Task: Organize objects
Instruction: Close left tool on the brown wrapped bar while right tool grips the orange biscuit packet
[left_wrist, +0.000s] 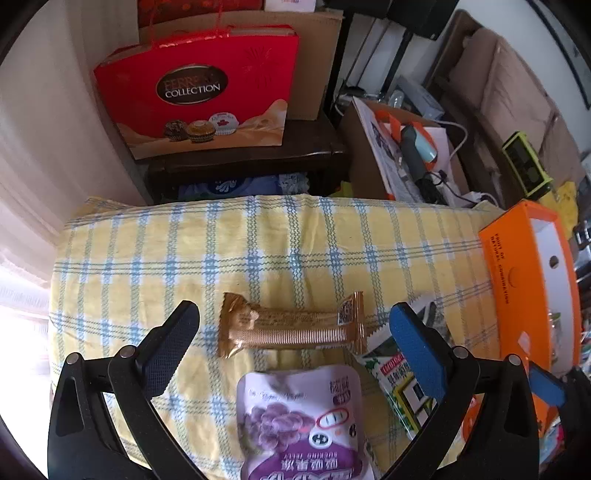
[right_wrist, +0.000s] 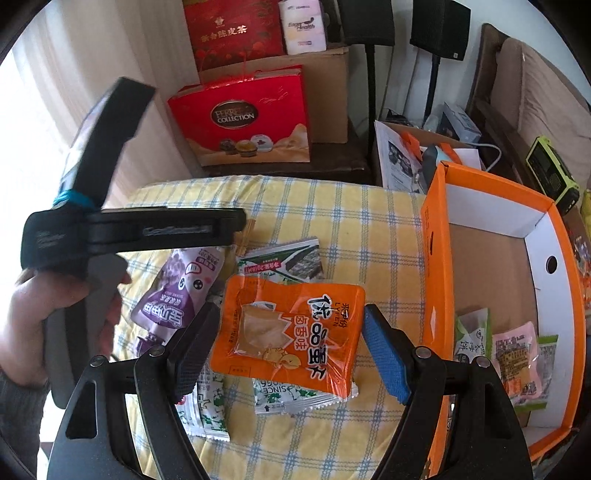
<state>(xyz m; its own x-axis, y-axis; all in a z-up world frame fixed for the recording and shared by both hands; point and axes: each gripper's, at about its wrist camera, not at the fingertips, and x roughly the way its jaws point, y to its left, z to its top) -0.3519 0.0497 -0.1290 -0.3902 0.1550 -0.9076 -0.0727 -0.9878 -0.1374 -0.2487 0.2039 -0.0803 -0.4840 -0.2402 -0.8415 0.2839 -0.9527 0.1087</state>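
In the left wrist view my left gripper (left_wrist: 293, 312) stands open above a brown snack bar (left_wrist: 291, 326) that lies crosswise on the yellow checked cloth (left_wrist: 147, 266). A purple jelly pouch (left_wrist: 303, 417) lies nearer to me. A green seaweed packet (left_wrist: 391, 373) sits partly under the blue finger. In the right wrist view my right gripper (right_wrist: 291, 345) is shut on an orange snack packet (right_wrist: 288, 332), with a pad against each side edge. Other green-and-white packets (right_wrist: 207, 410) lie beneath it. The orange box (right_wrist: 436, 258) stands just to its right.
Several packets (right_wrist: 517, 362) lie in the box's near corner. A person's hand (right_wrist: 33, 317) holds the left tool at the cloth's left edge. Behind the cloth stand a red gift bag (left_wrist: 199, 92), a dark bench (left_wrist: 251, 162) and an open carton of papers and cables (left_wrist: 402, 162).
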